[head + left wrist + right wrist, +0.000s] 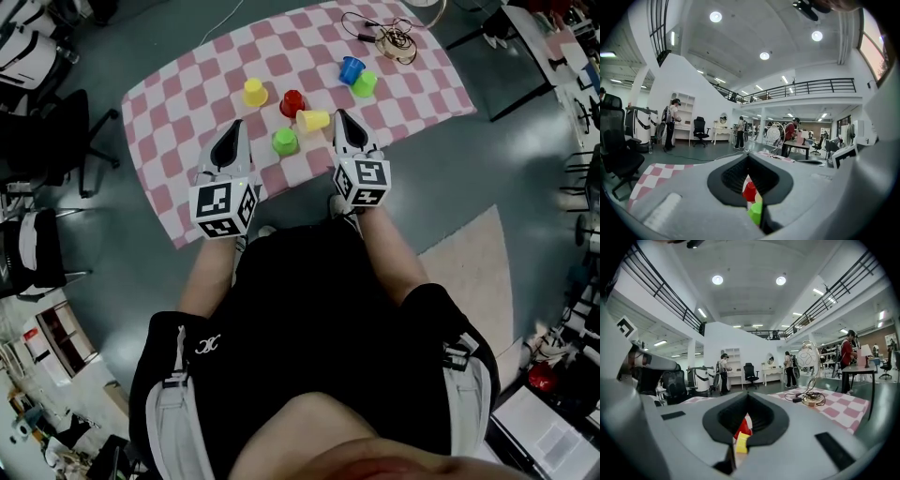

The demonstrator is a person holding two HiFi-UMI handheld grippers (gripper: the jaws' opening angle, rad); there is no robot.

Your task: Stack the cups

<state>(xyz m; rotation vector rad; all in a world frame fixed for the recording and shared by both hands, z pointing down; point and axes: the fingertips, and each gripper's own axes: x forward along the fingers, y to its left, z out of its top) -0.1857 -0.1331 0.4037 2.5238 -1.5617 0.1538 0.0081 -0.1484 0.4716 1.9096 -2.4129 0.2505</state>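
Head view: left gripper [241,126] is kept closed and empty near the green cup [284,141]. A tipped yellow cup [312,119] looks pinched by the closed right gripper [340,114]. Next it probably gets lowered squarely over the red cup [292,102].

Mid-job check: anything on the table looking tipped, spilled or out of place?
One thing: the yellow cup at the tip of the right tool is turned on its side, while the red cup and green cup beside it stand. Whether the shut tool grips it is unclear.
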